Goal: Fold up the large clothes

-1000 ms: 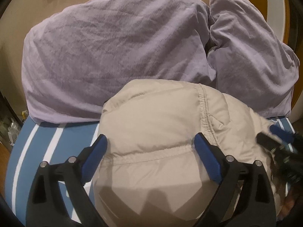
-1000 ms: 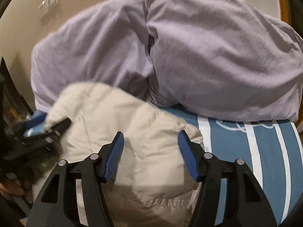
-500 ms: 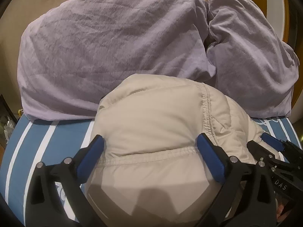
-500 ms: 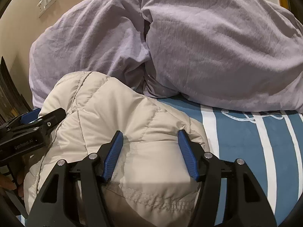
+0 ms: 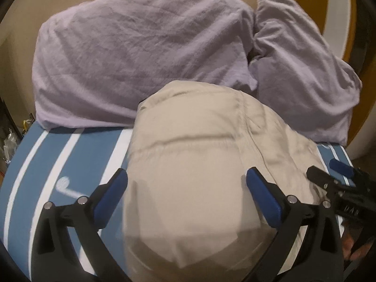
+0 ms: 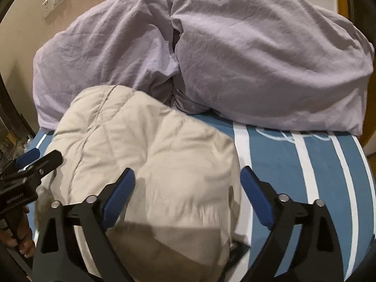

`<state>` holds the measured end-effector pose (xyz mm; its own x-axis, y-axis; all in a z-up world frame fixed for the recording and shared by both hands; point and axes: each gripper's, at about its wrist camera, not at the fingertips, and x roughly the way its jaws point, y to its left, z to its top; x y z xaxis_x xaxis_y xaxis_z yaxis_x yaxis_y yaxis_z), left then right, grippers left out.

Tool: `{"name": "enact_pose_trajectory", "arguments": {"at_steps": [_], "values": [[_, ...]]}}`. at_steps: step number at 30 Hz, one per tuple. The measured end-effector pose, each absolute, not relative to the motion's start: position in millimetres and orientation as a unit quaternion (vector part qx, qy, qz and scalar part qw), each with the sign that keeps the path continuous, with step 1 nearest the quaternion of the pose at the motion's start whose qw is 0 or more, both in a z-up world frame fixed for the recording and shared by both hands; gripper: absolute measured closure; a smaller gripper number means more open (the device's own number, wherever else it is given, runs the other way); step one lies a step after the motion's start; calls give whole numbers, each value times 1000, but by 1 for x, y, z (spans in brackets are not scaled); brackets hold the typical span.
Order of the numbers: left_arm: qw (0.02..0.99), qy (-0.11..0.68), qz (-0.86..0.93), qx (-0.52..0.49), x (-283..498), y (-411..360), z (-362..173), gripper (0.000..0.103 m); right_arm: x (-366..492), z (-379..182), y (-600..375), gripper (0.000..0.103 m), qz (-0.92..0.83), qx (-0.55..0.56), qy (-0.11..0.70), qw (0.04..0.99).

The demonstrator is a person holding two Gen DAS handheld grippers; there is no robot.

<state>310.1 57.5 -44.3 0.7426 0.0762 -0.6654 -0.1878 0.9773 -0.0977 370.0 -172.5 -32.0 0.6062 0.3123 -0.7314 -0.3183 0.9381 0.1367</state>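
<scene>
**Beige puffer jacket bundled on the striped bed, both claws spread over it**

Beige quilted fabric fills the middle of both views: the puffer jacket lies in a rounded, bundled heap on the bed, whose cover is blue with white stripes. The far end of the jacket touches the pillows.

At the far left of the left wrist view, a strip of dim clutter shows beside the bed edge, too dark to make out. Next comes the striped cover, then the left claw, its blue-padded fingers spread wide apart on either side of the jacket's near part. The left pad sits at the jacket's edge over the bed cover; the right pad lies against the beige fabric. Nothing is pinched between them. Behind, the left lilac pillow leans against the beige wall, and the right lilac pillow stands just beside it, the two touching.

In the right wrist view, a wall switch plate shows at the upper left. The right claw is likewise wide open, holding nothing: its left pad rests over the jacket, its right pad over bare striped cover just beside the jacket's right edge.
</scene>
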Motion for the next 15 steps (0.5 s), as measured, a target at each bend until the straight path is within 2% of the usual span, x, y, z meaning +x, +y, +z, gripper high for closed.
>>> {"name": "enact_pose_trajectory", "arguments": {"at_steps": [7, 15], "values": [[929, 354, 52, -88, 235, 57, -29, 2, 296, -10, -187, 1, 173, -31, 406, 897], [927, 358, 50, -104, 163, 49, -26, 2, 228, -10, -208, 1, 184, 12, 437, 880]]}}
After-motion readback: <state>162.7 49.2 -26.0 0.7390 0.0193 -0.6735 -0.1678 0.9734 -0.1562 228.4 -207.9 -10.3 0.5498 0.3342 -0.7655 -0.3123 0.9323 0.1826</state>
